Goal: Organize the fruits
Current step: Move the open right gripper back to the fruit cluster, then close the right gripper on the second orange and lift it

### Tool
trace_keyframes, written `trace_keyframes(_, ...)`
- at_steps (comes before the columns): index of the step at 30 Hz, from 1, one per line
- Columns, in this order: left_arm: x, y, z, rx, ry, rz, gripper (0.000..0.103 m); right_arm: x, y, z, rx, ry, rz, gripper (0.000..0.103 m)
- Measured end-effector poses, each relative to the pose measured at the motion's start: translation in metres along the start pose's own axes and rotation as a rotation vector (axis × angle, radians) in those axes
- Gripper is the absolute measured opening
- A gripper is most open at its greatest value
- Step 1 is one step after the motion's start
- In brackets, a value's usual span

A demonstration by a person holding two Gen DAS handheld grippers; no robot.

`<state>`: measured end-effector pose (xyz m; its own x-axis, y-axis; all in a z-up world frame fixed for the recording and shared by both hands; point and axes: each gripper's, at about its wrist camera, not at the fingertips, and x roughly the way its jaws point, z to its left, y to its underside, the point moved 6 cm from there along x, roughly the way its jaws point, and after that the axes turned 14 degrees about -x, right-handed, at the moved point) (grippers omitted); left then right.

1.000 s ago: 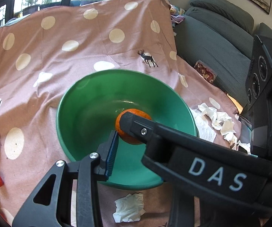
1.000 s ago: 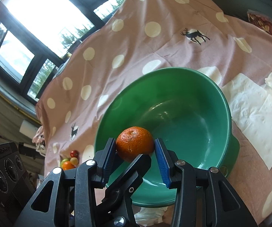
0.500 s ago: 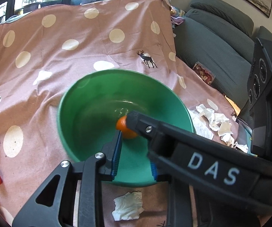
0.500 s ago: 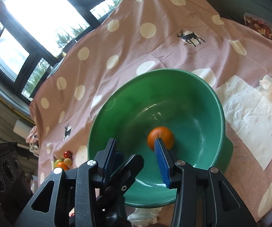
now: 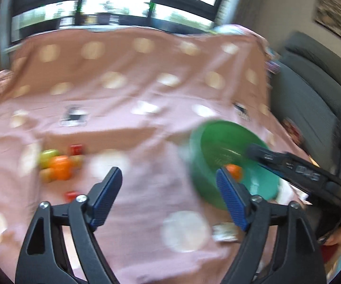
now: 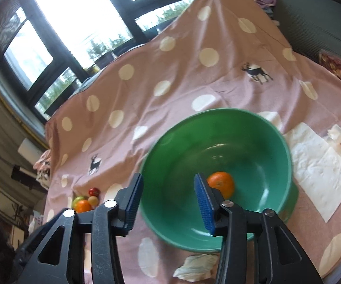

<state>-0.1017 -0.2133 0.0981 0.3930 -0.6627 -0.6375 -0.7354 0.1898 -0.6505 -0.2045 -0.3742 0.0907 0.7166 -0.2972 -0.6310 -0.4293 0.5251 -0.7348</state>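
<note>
A green bowl (image 6: 277,165) stands on the pink dotted cloth and holds one orange (image 6: 220,184). It also shows in the blurred left wrist view (image 5: 208,142), with the orange (image 5: 234,170) inside. My right gripper (image 6: 168,201) is open and empty, above the bowl's near left rim. My left gripper (image 5: 168,196) is open and empty over the cloth, left of the bowl. A cluster of fruit lies on the cloth: another orange (image 5: 60,167) (image 6: 83,205), a green fruit (image 5: 47,155) and small red tomatoes (image 6: 93,191).
White tissues (image 6: 317,165) lie right of the bowl and a crumpled one (image 6: 194,268) in front of it. A grey sofa (image 5: 312,94) stands at the right. Windows (image 6: 75,23) are behind the table. The right gripper's body (image 5: 300,172) reaches over the bowl.
The right gripper let the orange go and it now rests in the bowl; the gripper drew back. The left gripper swung left and opened wide, bringing the fruit cluster into view.
</note>
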Motion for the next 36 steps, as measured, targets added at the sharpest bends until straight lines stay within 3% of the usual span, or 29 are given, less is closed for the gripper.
trace_keyframes(1,-0.006,-0.004,0.018,-0.040,-0.044,-0.027,0.088,0.001,0.000,0.004,-0.007,-0.007,0.001,0.057)
trace_keyframes(5,-0.020,-0.009,0.077,-0.188,-0.165,-0.091,0.092,0.003,0.000,0.025,-0.053,-0.031,0.008,0.058)
trace_keyframes(10,-0.030,-0.007,0.148,-0.357,-0.228,-0.095,0.092,0.008,0.003,0.055,-0.118,-0.047,0.026,0.065)
trace_keyframes(13,-0.035,-0.008,0.179,-0.418,-0.296,-0.120,0.092,0.016,0.006,0.077,-0.153,-0.093,0.045,0.066)
trace_keyframes(17,-0.036,-0.008,0.205,-0.509,-0.317,-0.121,0.092,0.037,0.015,0.114,-0.193,-0.164,0.101,0.066)
trace_keyframes(28,-0.031,-0.007,0.228,-0.546,-0.353,-0.102,0.092,0.123,0.038,0.205,-0.240,-0.320,0.340,0.066)
trace_keyframes(33,-0.030,-0.006,0.230,-0.526,-0.383,-0.103,0.092,0.161,0.041,0.229,-0.224,-0.310,0.364,0.066)
trace_keyframes(36,-0.029,-0.005,0.230,-0.527,-0.385,-0.096,0.092,0.180,0.048,0.235,-0.245,-0.266,0.392,0.060)
